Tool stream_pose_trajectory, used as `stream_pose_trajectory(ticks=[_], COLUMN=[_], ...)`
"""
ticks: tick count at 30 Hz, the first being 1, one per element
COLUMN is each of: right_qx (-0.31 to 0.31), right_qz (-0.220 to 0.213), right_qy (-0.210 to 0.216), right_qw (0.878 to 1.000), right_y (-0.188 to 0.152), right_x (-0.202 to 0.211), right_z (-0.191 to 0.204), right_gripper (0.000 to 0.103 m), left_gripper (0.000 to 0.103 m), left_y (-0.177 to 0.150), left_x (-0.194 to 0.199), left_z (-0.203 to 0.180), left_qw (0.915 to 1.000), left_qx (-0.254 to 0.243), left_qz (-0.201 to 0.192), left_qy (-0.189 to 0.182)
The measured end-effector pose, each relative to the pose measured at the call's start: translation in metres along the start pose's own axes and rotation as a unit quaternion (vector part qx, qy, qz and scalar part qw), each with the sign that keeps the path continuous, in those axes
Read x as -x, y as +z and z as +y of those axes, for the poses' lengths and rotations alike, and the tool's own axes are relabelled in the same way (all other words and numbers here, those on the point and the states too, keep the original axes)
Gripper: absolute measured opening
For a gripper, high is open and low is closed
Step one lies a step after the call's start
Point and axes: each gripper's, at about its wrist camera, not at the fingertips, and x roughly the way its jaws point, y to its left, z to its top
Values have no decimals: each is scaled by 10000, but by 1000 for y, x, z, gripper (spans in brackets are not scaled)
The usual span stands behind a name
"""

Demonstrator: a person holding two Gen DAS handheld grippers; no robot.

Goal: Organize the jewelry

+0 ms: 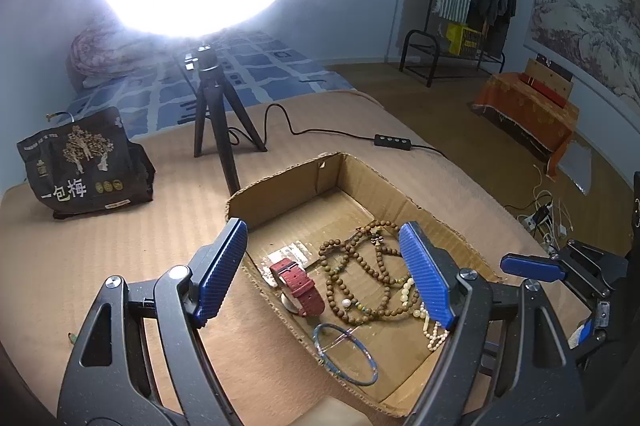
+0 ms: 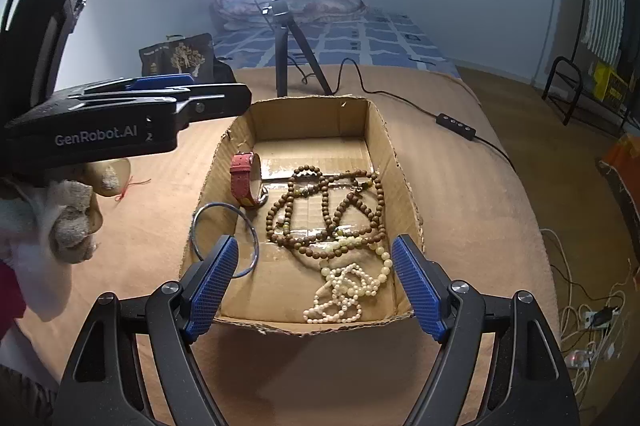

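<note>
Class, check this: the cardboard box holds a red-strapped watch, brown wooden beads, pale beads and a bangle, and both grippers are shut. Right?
One error: both grippers are open, the left gripper and right gripper, as each wrist view shows. The box contents are as stated.

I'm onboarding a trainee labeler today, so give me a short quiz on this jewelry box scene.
1. True or false: the left gripper is clamped on the red watch.
2. Multiple choice: where does the blue bangle lie in the cardboard box? A) near the watch B) on top of the white pearl strand C) outside the box.
3. Fill in: the long tangled string of brown wooden beads lies between the watch and the box's ____ wall, seen from the right wrist view.

Key: 1 false, both the left and the right gripper are open and hold nothing; 2 A; 3 right.
</note>
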Motion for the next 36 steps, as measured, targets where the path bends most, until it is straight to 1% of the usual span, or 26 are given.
stream_pose_trajectory(ticks=[6, 17, 26, 30, 36], right_qx=[89, 265, 370, 400, 402], right_qz=[-66, -60, -59, -86, -34], right_qy=[-118, -123, -194, -179, 22], right_qw=[9999, 9996, 9991, 9990, 9992], right_y=[4, 11, 17, 21, 26], right_x=[3, 4, 0, -3, -10], right_z=[12, 44, 73, 87, 101], right_gripper=[79, 79, 79, 79, 79], left_gripper=[81, 81, 81, 81, 81], left_y=[0, -6, -20, -28, -45], left_x=[15, 37, 62, 72, 91], left_z=[10, 39, 74, 89, 119], left_qw=[9998, 9993, 9985, 9983, 9981], left_qx=[121, 290, 405, 360, 375], left_qz=[-114, -225, -316, -325, -240], left_qy=[-58, -19, 186, 333, 432])
